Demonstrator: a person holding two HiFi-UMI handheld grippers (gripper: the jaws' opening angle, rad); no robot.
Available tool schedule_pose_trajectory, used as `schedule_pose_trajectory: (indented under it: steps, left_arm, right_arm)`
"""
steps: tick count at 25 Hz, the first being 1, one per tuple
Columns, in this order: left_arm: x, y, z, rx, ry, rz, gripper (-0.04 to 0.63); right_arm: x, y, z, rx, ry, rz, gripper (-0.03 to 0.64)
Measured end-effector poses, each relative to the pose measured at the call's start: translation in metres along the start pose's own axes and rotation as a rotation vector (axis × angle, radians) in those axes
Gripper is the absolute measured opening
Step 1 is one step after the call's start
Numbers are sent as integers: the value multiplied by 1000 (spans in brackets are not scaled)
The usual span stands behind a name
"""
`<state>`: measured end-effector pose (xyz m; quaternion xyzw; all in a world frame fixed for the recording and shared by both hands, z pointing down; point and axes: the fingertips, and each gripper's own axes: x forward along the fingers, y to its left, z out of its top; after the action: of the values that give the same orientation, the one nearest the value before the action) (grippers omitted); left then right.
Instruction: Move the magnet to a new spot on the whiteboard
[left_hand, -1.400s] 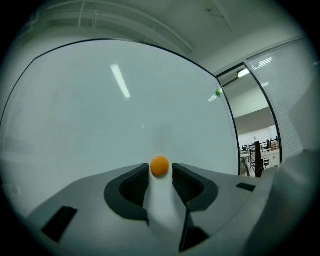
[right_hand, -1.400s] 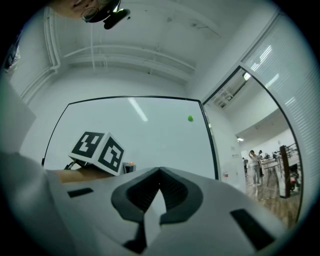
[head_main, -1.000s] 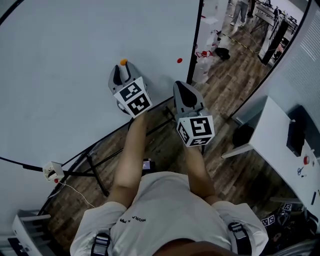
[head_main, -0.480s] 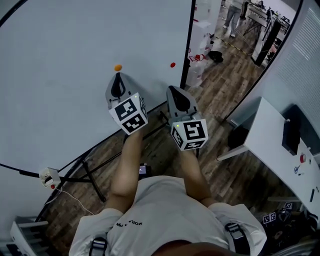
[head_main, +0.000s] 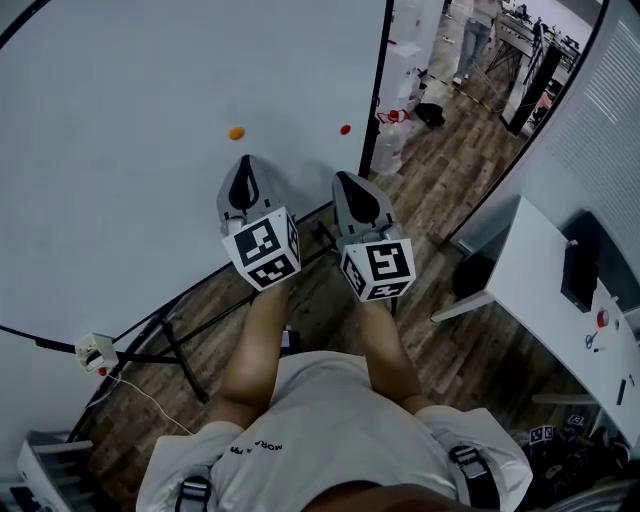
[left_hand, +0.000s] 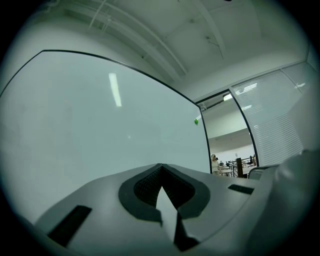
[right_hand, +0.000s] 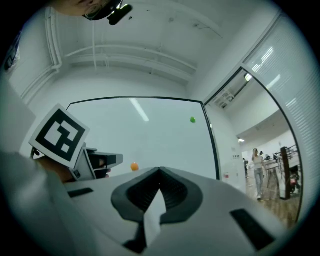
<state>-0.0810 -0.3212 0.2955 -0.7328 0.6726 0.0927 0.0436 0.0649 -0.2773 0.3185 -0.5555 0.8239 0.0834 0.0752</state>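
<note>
An orange magnet (head_main: 236, 132) sticks on the whiteboard (head_main: 120, 120), free of both grippers; the right gripper view shows the orange magnet (right_hand: 134, 166) too. My left gripper (head_main: 243, 160) hangs just below it, a short gap away, jaws shut with nothing between them. In the left gripper view the left gripper (left_hand: 160, 168) faces bare board. My right gripper (head_main: 346, 178) sits beside it to the right, also shut and empty, and the right gripper (right_hand: 160, 171) points at the board. The left gripper's marker cube (right_hand: 59, 136) shows at the left of that view.
A red magnet (head_main: 345, 129) sits near the board's right frame (head_main: 377, 90). A green magnet (right_hand: 193, 119) is higher up by the same edge. Board stand legs (head_main: 185, 345) and a wood floor lie below; a white table (head_main: 545, 285) stands to the right.
The left gripper was at the orange magnet; it has drawn back down from it and its jaws have shut. The magnet stays on the board. The right gripper barely moved.
</note>
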Motion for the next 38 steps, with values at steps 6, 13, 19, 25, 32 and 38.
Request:
schedule_pose_trajectory:
  steps: [6,13,19,25,32,38]
  left_arm:
    - [-10,-8,3,-1,-10,-27,2]
    - [-15,-10,7,-6,-23,-46,2]
    - [-22,-12,2,-5,-27,-87,2]
    - [-29,-27,5,6,-55,-145,2]
    - [-36,-45,0,22,-63,-227,2]
    - [-46,-54,-7,54,-65,-282,2]
  right_arm:
    - [-1,-1,5,-6,-5,2,12]
    - [1,3,5,-7,2,5,13]
    - [2,9,3,-3,3,7,13]
    - [-1,6,5,-1,3,2,13]
    - [-3,6,5,1,12,4,14]
    - [-9,10,0,1,33,1,14]
